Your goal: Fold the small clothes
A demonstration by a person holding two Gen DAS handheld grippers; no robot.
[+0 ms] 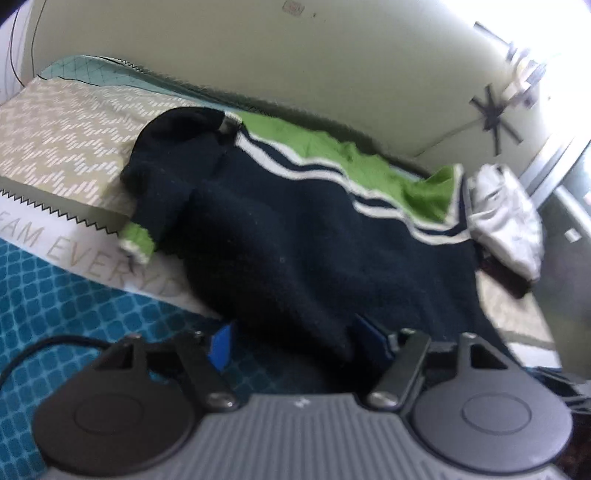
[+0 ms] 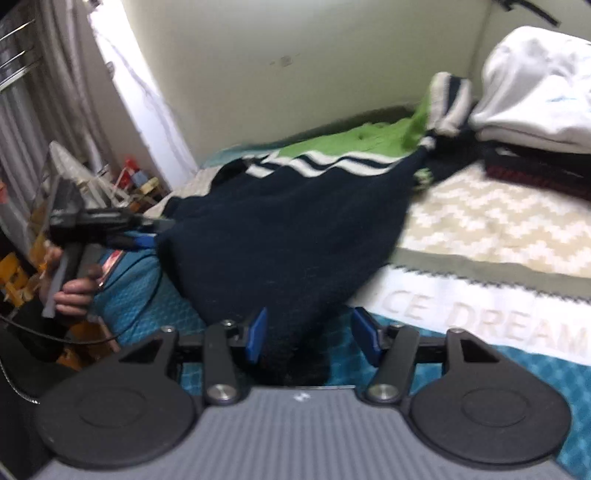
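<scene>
Each grey ribbed gripper body (image 2: 295,435) carries black round discs, silver screws, blue finger pads (image 2: 257,334); beside it, seemingly a dark sleeve (image 2: 33,332).

Bed (image 2: 480,221) fills near and middle ground: teal diamond-pattern cover (image 1: 55,295) nearest, white band with grey lettering (image 2: 498,321), beige zigzag-print spread (image 1: 62,133) beyond. Plain cream wall (image 1: 332,55) runs along far side of bed; small plate on wall (image 1: 293,6) high up. Strong daylight from window (image 1: 576,55) at far right in left wrist view, blown out. In right wrist view, pale curtain (image 2: 122,85) far left, cluttered shelves (image 2: 129,181) below it, blurred.
</scene>
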